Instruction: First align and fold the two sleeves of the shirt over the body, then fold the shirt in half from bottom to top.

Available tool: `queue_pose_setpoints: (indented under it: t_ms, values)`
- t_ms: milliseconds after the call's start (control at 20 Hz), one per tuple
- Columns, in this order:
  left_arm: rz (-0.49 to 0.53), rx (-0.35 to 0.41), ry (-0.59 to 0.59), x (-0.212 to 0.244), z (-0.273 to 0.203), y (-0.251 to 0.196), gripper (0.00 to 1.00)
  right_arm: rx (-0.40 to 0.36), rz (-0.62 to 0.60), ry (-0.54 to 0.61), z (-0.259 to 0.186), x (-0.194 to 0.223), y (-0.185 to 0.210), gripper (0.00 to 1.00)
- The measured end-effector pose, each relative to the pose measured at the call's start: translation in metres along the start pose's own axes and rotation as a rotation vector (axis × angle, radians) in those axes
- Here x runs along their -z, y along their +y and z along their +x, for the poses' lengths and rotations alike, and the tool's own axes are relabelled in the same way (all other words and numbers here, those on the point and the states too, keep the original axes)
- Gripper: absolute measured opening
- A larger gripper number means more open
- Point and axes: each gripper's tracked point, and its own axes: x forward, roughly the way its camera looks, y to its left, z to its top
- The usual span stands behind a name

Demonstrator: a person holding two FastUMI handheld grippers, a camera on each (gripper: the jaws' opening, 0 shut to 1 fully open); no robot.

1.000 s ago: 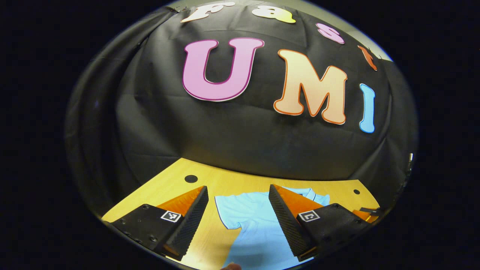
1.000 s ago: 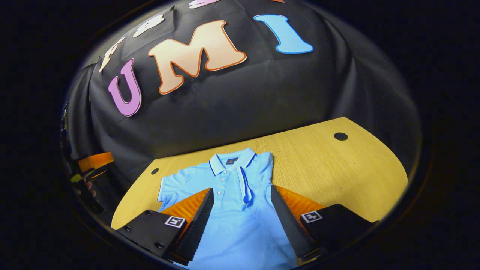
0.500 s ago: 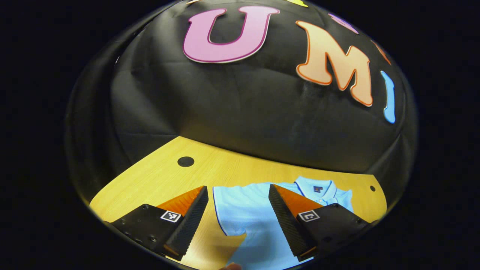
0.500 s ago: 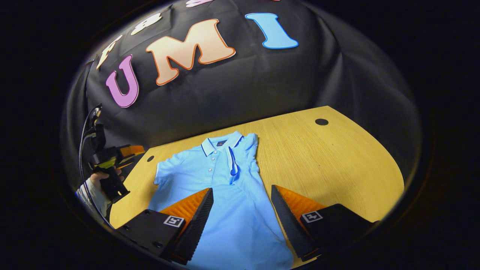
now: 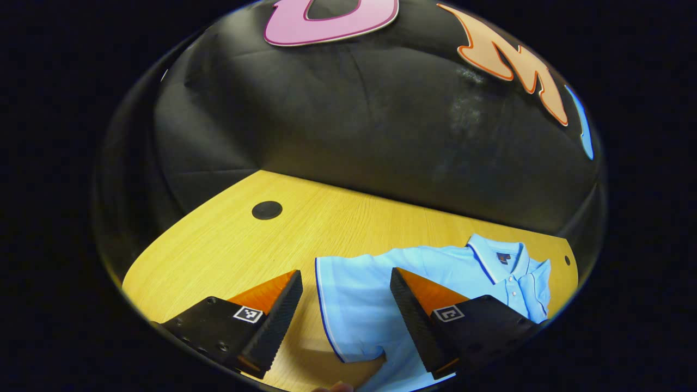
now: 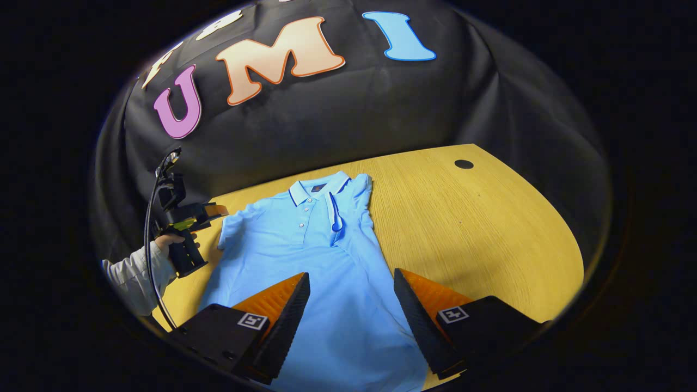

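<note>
Left tool (image 5: 344, 294) hangs with its jaws spread wide and nothing between them, poised above the outstretched short sleeve (image 5: 348, 305) of the light blue polo shirt with a dark-trimmed collar (image 5: 435, 267). In the left gripper view the sleeve's cuff edge lies in the gap between the two fingers, nearer the right-hand finger, and whether that finger touches the cloth is hard to say from this angle. The shirt lies flat, front up, on the yellow wood-grain table (image 5: 228, 245), its collar (image 5: 498, 256) pointing toward the black cloth wall.

In the right gripper view the right tool (image 6: 351, 305) is likewise wide open and empty, held over the lower body of the shirt (image 6: 305, 245), whose fabric fills the space between the fingers. The sleeve on the right side of that view (image 6: 335, 209) is folded over the chest, its trimmed cuff lying beside the button placket. The other sleeve stretches flat toward the left tool (image 6: 209, 209), seen at that sleeve's end and gripped by a hand (image 6: 169, 242) in a pale long sleeve (image 6: 133, 272).

A round black grommet (image 6: 464, 164) sits in the bare table well apart from the shirt, and another (image 5: 267, 210) shows in the left gripper view.
</note>
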Motion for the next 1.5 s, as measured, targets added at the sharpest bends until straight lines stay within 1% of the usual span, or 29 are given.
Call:
queue_pose_setpoints:
  t_ms: [150,300,400,500,600,650,800,850,900,1000,1050,1150,1350,1500]
  values:
    - [0.003,-0.020,0.026,0.013,0.009,0.005,0.97,-0.016,0.014,-0.004,-0.005,-0.003,0.009,0.97]
    - [-0.014,-0.024,0.066,0.027,0.012,0.005,0.97,-0.022,0.009,-0.013,-0.008,-0.007,0.011,0.97]
    - [0.009,-0.046,0.075,0.030,0.012,0.009,0.98,-0.019,0.013,-0.016,-0.008,-0.009,0.009,0.97]
    - [0.016,-0.057,0.075,0.030,0.013,0.008,0.96,-0.013,0.012,-0.018,-0.008,-0.010,0.006,0.97]
    - [0.047,-0.087,0.084,0.032,0.012,0.017,0.95,-0.010,0.012,-0.022,-0.009,-0.011,0.005,0.97]
    - [0.039,-0.070,0.078,0.027,0.010,0.015,0.89,-0.012,0.014,-0.022,-0.010,-0.013,0.005,0.97]
    - [0.002,-0.005,0.072,0.030,0.017,-0.005,0.34,-0.012,0.013,-0.027,-0.010,-0.012,0.003,0.97]
    - [-0.010,-0.002,0.065,0.028,0.017,-0.005,0.15,-0.011,0.009,-0.029,-0.011,-0.012,0.002,0.97]
    - [-0.017,-0.005,0.062,0.026,0.017,-0.006,0.00,-0.011,0.005,-0.031,-0.012,-0.013,0.001,0.97]
    - [-0.008,0.004,0.101,0.030,0.011,-0.014,0.01,-0.015,0.003,-0.038,-0.016,-0.014,0.000,0.97]
    - [0.008,0.015,0.118,0.032,0.008,-0.022,0.00,-0.019,0.004,-0.042,-0.018,-0.016,0.000,0.97]
    - [0.041,0.032,0.129,0.028,0.001,-0.037,0.00,-0.030,0.002,-0.039,-0.022,-0.016,0.000,0.97]
    - [0.062,0.096,0.061,0.001,-0.013,-0.080,0.00,-0.039,-0.019,-0.053,-0.034,-0.020,-0.007,0.97]
    - [0.081,0.158,0.043,-0.007,-0.024,-0.118,0.00,-0.033,-0.023,-0.068,-0.042,-0.025,-0.018,0.97]
